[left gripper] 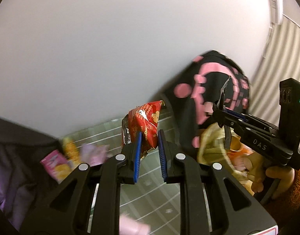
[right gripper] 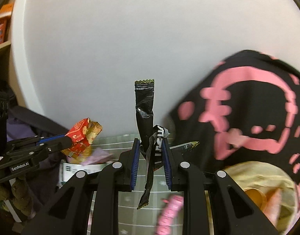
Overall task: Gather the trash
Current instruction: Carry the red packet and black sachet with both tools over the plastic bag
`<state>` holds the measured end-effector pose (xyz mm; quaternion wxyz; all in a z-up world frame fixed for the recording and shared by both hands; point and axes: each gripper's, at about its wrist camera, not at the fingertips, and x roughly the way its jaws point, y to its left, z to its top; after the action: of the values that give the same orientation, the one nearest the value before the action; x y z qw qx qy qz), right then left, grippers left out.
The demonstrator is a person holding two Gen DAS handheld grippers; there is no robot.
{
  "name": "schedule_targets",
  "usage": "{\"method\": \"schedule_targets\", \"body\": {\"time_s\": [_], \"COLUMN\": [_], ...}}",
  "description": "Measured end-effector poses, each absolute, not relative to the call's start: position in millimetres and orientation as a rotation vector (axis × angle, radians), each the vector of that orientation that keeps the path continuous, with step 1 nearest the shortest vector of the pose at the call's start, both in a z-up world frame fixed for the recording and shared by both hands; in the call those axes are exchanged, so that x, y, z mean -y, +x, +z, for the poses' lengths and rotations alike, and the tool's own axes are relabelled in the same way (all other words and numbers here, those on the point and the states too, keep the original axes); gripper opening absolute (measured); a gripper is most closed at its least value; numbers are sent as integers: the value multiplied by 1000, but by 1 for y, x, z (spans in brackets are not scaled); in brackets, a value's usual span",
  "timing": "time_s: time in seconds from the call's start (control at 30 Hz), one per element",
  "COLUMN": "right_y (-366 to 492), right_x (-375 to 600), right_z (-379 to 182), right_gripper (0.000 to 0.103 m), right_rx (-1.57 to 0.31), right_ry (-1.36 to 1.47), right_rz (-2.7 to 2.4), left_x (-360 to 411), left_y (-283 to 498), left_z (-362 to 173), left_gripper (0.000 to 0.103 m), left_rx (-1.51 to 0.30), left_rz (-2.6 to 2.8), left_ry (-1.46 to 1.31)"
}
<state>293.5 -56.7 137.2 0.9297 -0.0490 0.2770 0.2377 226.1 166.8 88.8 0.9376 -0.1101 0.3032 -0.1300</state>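
While both claws are loaded, we judge the task mid-way: two pieces are picked up, neither is dropped in the bag yet, and more litter is left.

Left claw (left gripper: 149,137) is pinched narrow on a red snack wrapper (left gripper: 145,121), which sticks up past the blue pads (left gripper: 137,154). Right claw (right gripper: 150,146) is closed narrow on black foil wrappers (right gripper: 145,113); one strip stands up above the fingers, another hangs down below them. We can't tell how many black pieces there are, two or three.

Black bag with pink print (right gripper: 247,105) sits right of and beyond the right claw. Below it there's a yellowish liner (right gripper: 263,174) with orange stuff inside, looks like earlier trash, blurred. We think the drop-off goes there.

Still left on the green gridded surface (left gripper: 150,192): a pink-and-yellow packet (left gripper: 56,164) and a pale purple wrapper (left gripper: 93,152) left of the left claw, and a pink wrapper (right gripper: 169,213) just below the right claw. All motion-blurred.

Writing: "DAS" on the right claw body in the left view, "GenRobot.AI" on the left claw body in the right view. The red wrapper has small print and a cartoon figure, not readable. The black wrapper shows white lettering, folded, unreadable. A white label with black print (right gripper: 81,169) lies left of the right claw, too small to read.
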Motion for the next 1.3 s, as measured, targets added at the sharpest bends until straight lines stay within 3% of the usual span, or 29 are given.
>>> {"method": "schedule_targets", "body": {"time_s": [0.6, 1.3], "right_y": [256, 259], "right_x": [226, 305], "right_z": [154, 138], "right_gripper": [22, 22], "right_rx": [-517, -549], "right_ry": [-8, 55], "right_rz": [97, -14], "left_x": [18, 137], "left_y": [273, 318], "left_z": [102, 22], "left_gripper": [16, 15], "left_rx": [-657, -890], "left_rz": [-736, -853], "left_ry": [-114, 16]}}
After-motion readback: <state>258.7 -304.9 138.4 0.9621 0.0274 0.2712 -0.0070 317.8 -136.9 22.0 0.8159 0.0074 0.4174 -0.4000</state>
